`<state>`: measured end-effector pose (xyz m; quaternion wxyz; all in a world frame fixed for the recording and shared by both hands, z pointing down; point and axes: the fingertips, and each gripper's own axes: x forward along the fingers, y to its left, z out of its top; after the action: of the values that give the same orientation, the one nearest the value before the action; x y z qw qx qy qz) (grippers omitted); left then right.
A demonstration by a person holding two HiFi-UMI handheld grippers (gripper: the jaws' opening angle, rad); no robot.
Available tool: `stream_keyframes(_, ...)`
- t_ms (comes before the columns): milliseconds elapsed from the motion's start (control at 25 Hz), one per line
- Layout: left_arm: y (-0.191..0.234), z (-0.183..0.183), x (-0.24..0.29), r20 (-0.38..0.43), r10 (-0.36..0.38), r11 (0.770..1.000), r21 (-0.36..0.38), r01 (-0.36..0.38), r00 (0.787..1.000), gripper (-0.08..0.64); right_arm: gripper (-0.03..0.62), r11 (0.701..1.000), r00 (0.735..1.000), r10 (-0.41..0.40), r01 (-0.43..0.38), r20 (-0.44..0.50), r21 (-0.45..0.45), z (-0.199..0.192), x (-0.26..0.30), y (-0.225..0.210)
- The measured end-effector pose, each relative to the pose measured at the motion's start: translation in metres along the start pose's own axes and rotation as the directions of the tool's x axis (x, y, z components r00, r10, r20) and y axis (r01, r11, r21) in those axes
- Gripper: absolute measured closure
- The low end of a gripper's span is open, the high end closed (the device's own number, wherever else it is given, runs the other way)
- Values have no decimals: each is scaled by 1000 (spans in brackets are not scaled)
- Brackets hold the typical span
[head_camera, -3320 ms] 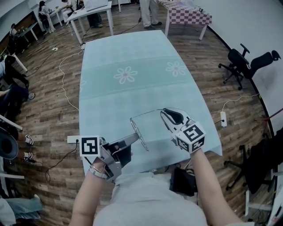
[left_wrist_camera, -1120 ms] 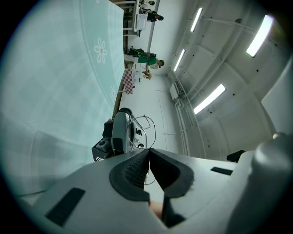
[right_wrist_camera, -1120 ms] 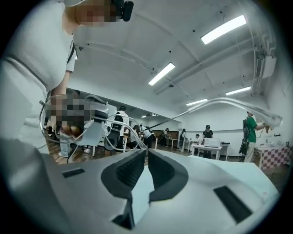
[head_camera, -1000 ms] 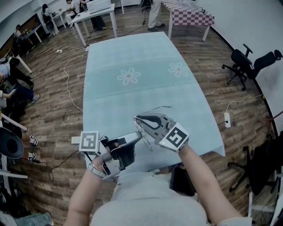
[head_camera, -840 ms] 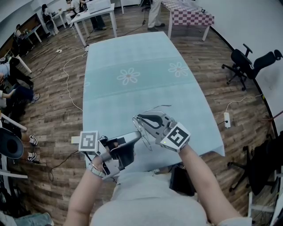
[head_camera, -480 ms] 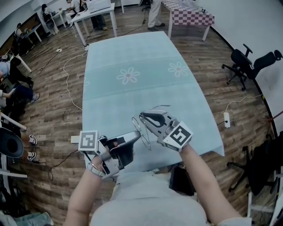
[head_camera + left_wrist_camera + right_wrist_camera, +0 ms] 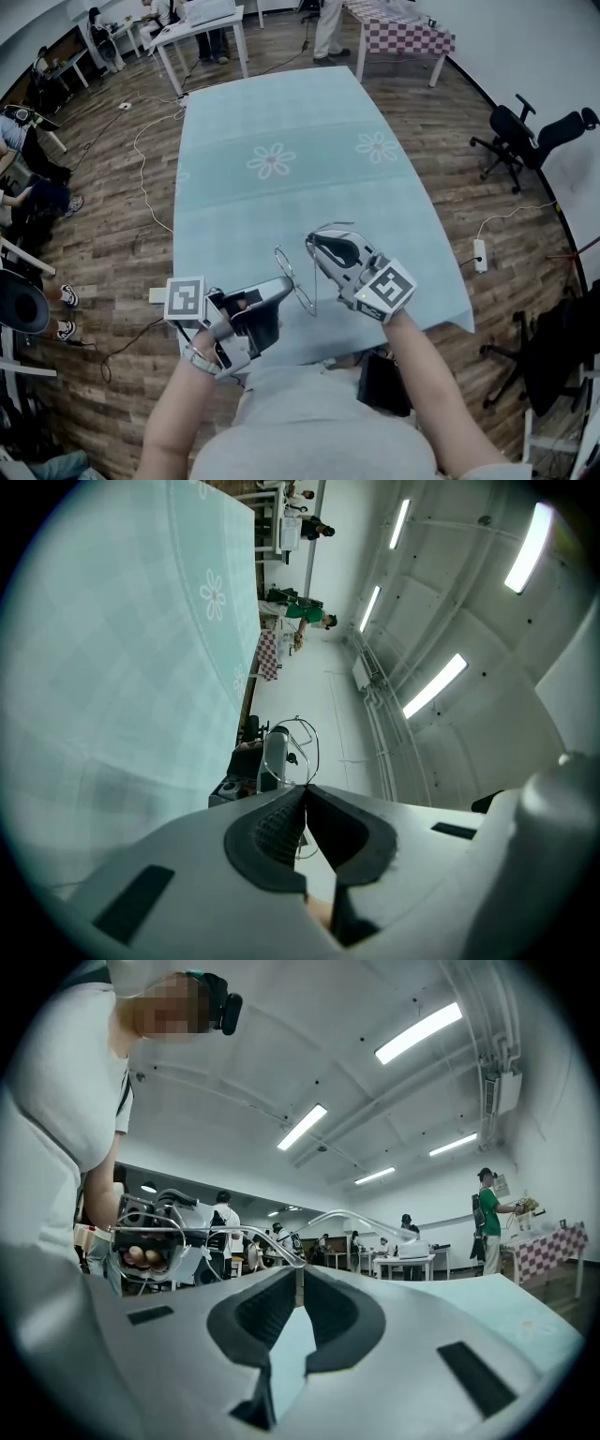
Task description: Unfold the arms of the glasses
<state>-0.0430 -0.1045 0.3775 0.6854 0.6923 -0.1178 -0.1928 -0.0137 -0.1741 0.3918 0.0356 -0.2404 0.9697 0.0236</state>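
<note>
- Hanging in the air over the near end of the pale turquoise cloth-covered surface (image 7: 272, 112), the thin wire-framed glasses with clear lenses (image 7: 300, 292) are held between the two tools, clear of the cloth.
- The left gripper (image 7: 289, 284), grey with a square-marker cube, reaches in from the near-left corner of the surface. In its own view the left gripper (image 7: 306, 789) has its dark ribbed pads pressed together on the wire rim, and the round lens of the glasses (image 7: 302, 745) stands just past the tips.
- The right gripper (image 7: 312, 246) comes in over the near-right part of the surface, pointing towards the left one. In the right gripper view, the right gripper (image 7: 300, 1269) is clamped on the thin temple arm (image 7: 366, 1220), which runs on past the tips (its far end is clear plastic and curves downward).
- Beyond the lens in the right gripper view, the left tool and the person's fingers (image 7: 141, 1256) wrapped round its handle show.
- Two white daisy prints (image 7: 270, 161) sit on the middle of the surface, well apart from the glasses.
- To the right of the surface, on the wooden floor, stand a black office chair (image 7: 525, 131) and a white power strip (image 7: 484, 253).
</note>
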Motion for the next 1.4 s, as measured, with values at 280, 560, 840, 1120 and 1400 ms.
stream_keyframes(280,3,10,-7,21,8,1000,2,-8,1000,548,563,1000,1000,-27,27,7,8,0,-1,-8)
stream_keyframes(560,7,19,-9,34,34,999,20,-34,999,548,563,999,999,-40,40,6,-7,5,-8,-16)
stream_keyframes(840,12,20,-12,53,55,998,35,-57,997,548,563,999,999,-48,48,8,-19,10,-20,-17)
stream_keyframes(1120,17,26,-15,84,80,995,49,-84,993,548,563,998,998,-56,55,0,-32,11,-32,-20)
stream_keyframes(1400,22,30,-19,111,106,991,64,-114,988,548,561,997,998,-58,57,-11,-49,15,-46,-18)
